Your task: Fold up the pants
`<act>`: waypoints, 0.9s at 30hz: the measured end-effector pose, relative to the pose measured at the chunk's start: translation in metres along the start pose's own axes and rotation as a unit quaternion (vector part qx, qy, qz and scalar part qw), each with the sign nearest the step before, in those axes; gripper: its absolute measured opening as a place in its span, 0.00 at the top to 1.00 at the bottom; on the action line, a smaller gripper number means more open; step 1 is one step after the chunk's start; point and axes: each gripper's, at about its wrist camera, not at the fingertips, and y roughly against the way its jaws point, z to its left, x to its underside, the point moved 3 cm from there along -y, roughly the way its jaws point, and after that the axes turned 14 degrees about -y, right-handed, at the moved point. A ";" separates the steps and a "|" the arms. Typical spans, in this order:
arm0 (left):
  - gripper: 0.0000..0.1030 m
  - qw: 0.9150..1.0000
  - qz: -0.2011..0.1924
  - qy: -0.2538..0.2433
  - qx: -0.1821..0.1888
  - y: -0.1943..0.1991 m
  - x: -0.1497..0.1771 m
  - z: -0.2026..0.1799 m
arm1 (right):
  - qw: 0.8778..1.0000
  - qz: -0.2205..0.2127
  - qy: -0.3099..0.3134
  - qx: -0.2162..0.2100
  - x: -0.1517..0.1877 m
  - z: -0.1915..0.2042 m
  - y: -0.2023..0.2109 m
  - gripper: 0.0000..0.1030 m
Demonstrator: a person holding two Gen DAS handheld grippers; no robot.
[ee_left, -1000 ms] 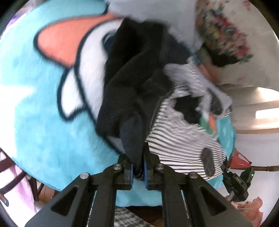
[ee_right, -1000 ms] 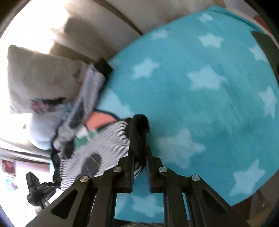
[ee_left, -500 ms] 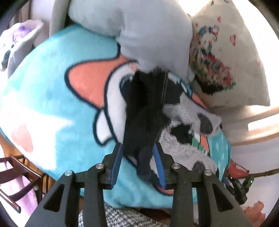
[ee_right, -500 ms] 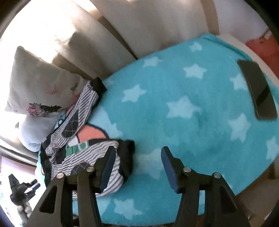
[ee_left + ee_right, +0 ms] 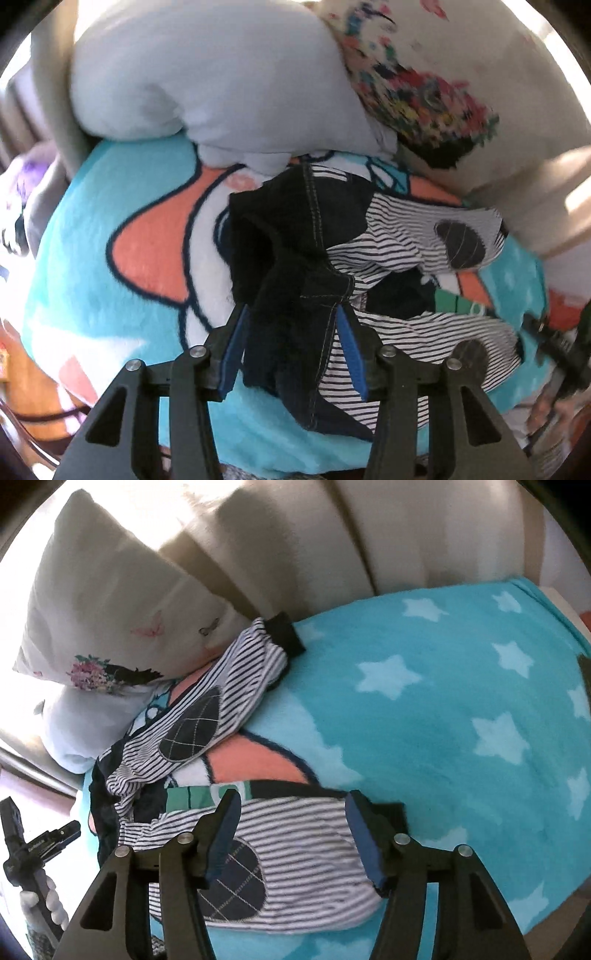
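Observation:
The pants are white with dark stripes, oval dark knee patches and black cuffs, and lie crumpled on a turquoise star blanket. One leg runs toward the pillows; the other lies under my right gripper, which is open above it with nothing held. In the left wrist view the dark waistband end is bunched up and its cloth hangs loose between the fingers of my open left gripper. The striped legs spread to the right.
A pale blue pillow and a floral white pillow lie at the head, against a beige headboard. The blanket's orange and white cartoon print lies left of the pants. A black tripod stands off the bed's left edge.
Both grippers have opened and let go of the pants: the left released the dark waistband, the right released the black cuff. Both have pulled back, and the pants now lie on the blanket.

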 end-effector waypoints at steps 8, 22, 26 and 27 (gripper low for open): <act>0.54 0.999 0.005 -0.024 0.020 -0.027 -0.041 0.004 | 0.998 -0.039 0.043 0.039 -0.046 0.040 -0.019 0.34; 0.47 0.995 0.044 -0.062 0.059 -0.101 -0.122 0.013 | 0.992 -0.036 0.070 0.096 -0.143 0.093 -0.111 0.33; 0.44 0.992 0.063 -0.077 0.074 -0.119 -0.125 0.008 | 0.992 0.000 0.069 0.103 -0.148 0.092 -0.143 0.33; 0.42 0.992 0.068 -0.081 0.075 -0.123 -0.125 0.006 | 0.992 0.008 0.067 0.105 -0.147 0.091 -0.149 0.33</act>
